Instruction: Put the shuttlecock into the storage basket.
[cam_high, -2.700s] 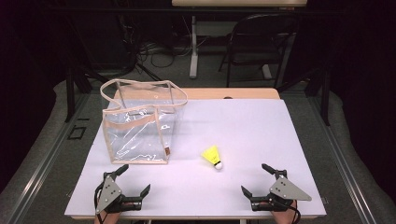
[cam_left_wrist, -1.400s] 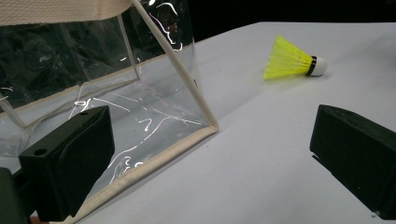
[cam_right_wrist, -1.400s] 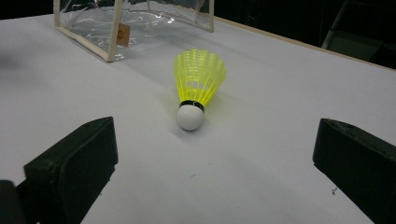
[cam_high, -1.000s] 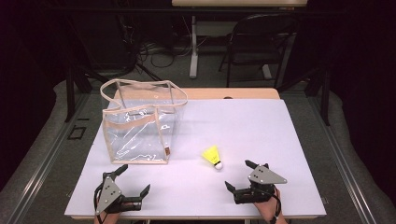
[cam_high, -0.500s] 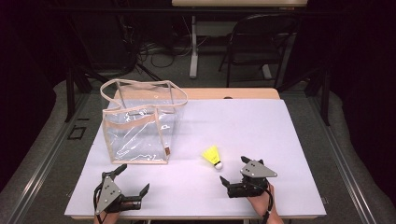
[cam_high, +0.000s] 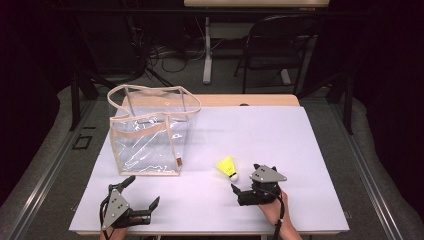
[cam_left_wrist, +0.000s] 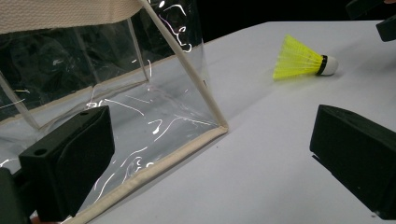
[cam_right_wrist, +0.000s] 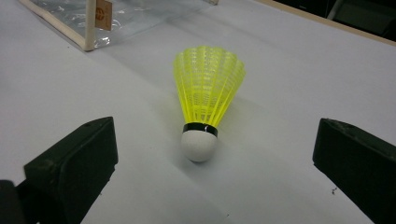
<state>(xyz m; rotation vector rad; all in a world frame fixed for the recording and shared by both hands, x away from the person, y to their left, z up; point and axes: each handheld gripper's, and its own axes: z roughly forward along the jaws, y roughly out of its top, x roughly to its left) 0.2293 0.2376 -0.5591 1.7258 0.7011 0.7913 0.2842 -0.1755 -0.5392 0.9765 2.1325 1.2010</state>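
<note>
The yellow birdie (cam_high: 227, 167) lies on its side on the white table (cam_high: 280, 135), just at 3 o'clock from the clear bag (cam_high: 150, 135). Its white tip points toward the right gripper (cam_high: 245, 181), and its yellow skirt points to 11 o'clock. The right gripper sits close at 5 o'clock from the birdie with its jaws wide apart, holding nothing. In the right gripper view the birdie (cam_right_wrist: 205, 100) lies right between the two jaws, not touching them.

The left gripper (cam_high: 141, 192) rests near the table edge at 6 o'clock from the bag, jaws spread and empty too.

What could go wrong? The birdie is very light and round, so one jaw may bump it first and it could roll or spin away. A hard squeeze on the skirt might bend it. A grab on the smooth tip could slip and pop it out. The bag is soft, so a push could tip it.
</note>
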